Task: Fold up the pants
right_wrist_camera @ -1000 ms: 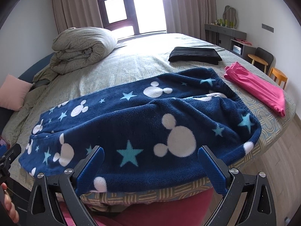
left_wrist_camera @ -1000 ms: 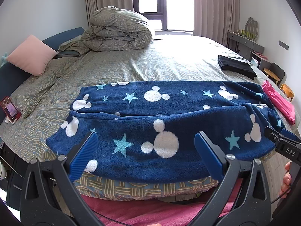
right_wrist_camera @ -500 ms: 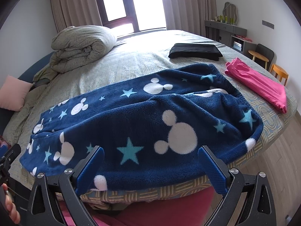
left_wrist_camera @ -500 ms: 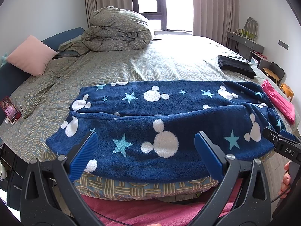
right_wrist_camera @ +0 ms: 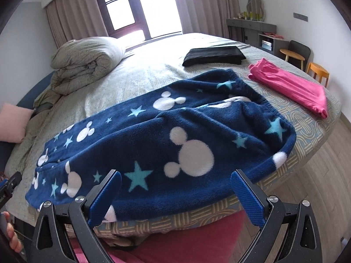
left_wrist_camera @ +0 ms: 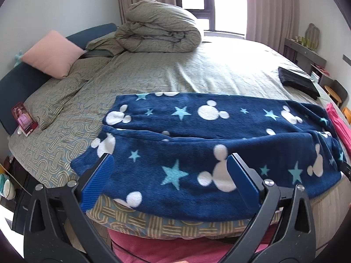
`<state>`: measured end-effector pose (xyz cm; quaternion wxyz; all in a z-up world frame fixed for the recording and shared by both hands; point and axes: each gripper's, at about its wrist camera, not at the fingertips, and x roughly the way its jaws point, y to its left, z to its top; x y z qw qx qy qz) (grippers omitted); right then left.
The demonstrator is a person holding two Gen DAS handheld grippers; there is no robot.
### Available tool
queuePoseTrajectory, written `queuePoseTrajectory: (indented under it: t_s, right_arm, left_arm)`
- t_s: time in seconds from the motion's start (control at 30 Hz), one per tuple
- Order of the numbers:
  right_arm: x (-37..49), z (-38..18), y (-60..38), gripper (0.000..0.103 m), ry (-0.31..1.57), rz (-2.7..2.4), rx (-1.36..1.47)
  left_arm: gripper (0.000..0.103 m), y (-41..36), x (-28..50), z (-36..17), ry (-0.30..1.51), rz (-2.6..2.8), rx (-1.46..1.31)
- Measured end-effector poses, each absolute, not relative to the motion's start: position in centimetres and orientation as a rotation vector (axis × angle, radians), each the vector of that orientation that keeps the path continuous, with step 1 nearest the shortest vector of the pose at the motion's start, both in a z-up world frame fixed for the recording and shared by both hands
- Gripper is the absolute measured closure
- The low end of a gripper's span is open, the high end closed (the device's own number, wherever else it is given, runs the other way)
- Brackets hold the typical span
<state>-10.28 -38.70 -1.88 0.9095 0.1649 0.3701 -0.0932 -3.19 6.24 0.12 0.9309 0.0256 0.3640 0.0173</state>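
Two blue-padded grippers, left point(left_wrist_camera: 169, 175) and right point(right_wrist_camera: 175, 194), gape wide and empty at the near edge of the navy star-printed fleece pants point(right_wrist_camera: 166, 135), spread lengthwise across the patterned bed point(left_wrist_camera: 65, 144), probably for gripping that edge.

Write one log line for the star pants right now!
blue star pants: flat on bed | left gripper: open | right gripper: open | fold: not started

No words, brands or numbers can be read in either view. The small card point(left_wrist_camera: 24, 118) at the bed's point(left_wrist_camera: 153, 79) left edge carries a picture (any print on it is too small to make out).
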Motion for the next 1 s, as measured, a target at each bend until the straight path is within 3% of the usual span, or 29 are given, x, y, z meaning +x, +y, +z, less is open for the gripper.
queuePoseTrajectory:
  t_s: [0.27, 0.43, 0.57, 0.67, 1.0]
  right_arm:
    - [-12.4, -4.1, -47.7, 0.002, 0.743, -0.333, 0.549]
    - [-12.9, -6.1, -49.8, 0.003, 0.767, -0.316, 0.649]
    - [-13.5, -8.8, -51.5, 0.019, 0.784, -0.266, 0.842]
    - [-13.3, -10.2, -52.3, 0.026, 0.803, -0.274, 0.926]
    - [-12.3, -11.4, -52.6, 0.03, 0.795, -0.294, 1.001]
  left_arm:
    - [0.001, 14.2, -3.3, -1.1, 0.802, 0.133, 0.029]
    - [0.001, 18.9, -3.1, -4.6, 0.898, 0.148, -0.17]
    - [0.001, 20.8, -2.6, -7.1, 0.966, 0.124, -0.262]
    - [0.001, 21.8, -2.3, -8.2, 1.019, 0.116, -0.332]
    - [0.001, 22.5, -1.2, -10.7, 1.111, 0.077, -0.523]
